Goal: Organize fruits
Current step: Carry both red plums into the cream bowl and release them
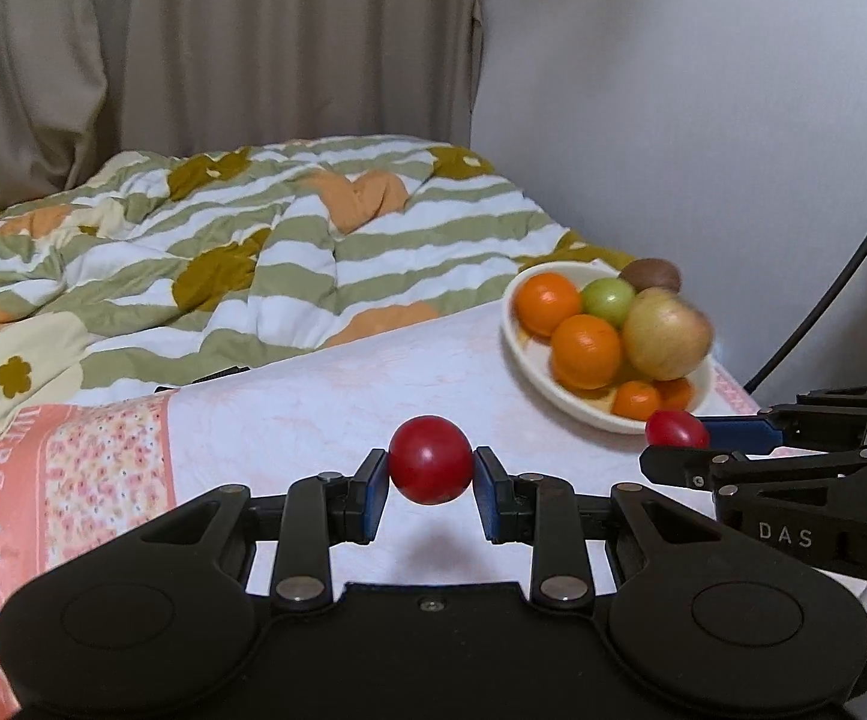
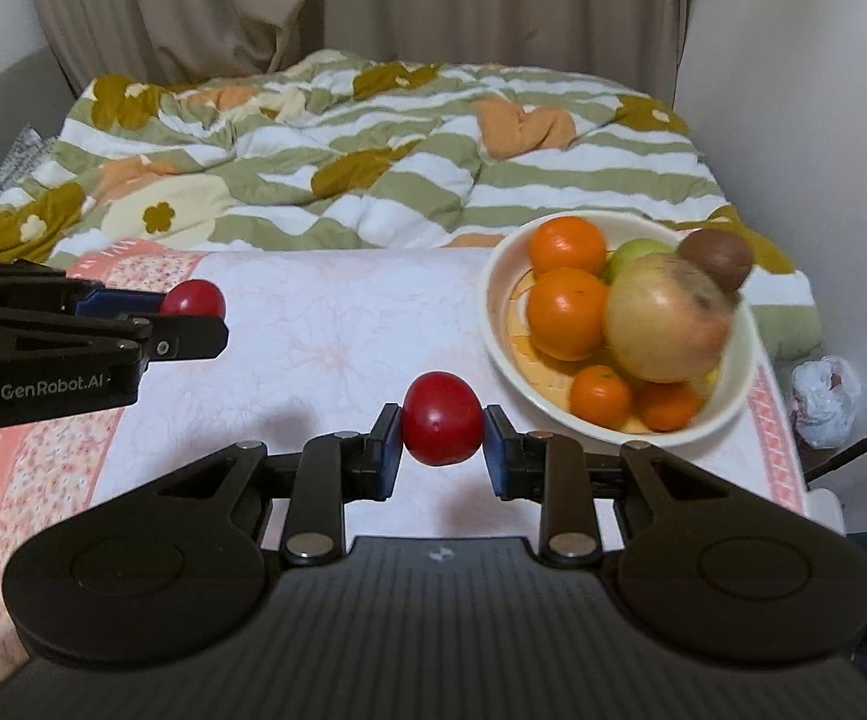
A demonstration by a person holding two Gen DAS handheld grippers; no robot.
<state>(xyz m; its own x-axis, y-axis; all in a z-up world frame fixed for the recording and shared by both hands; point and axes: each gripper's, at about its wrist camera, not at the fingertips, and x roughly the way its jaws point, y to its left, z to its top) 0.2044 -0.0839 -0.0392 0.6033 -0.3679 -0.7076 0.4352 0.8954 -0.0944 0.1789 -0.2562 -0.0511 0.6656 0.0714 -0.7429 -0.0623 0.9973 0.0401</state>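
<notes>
- Right now the left gripper [image 1: 431, 477] has its blue pads pressed on either side of a round red fruit [image 1: 431, 459], low and centre in the left wrist view, held clear above the pink floral cloth [image 1: 289, 414].
- Likewise the right gripper [image 2: 442, 438] is clamped on a second red fruit [image 2: 442, 420], centre of the right wrist view; the jaws stand only as wide as the fruit.
- Each gripper shows in the other's view: the right at the lower right edge of the left view, the left at the left edge of the right view, well apart.
- Both fruits are nearly spherical; the right one looks slightly taller than wide, its long axis roughly upright between the pads. No stem is visible, so which way either points cannot be told.
- Further out, the white bowl [image 2: 496, 324] sits at the right of the frame, piled with oranges [image 2: 566, 315], a large apple [image 2: 664, 321], a green fruit and a brown one.
- Judging by the task, the carry goes to the bowl: a low, gentle release into a gap seems wise, since the heap could roll.
</notes>
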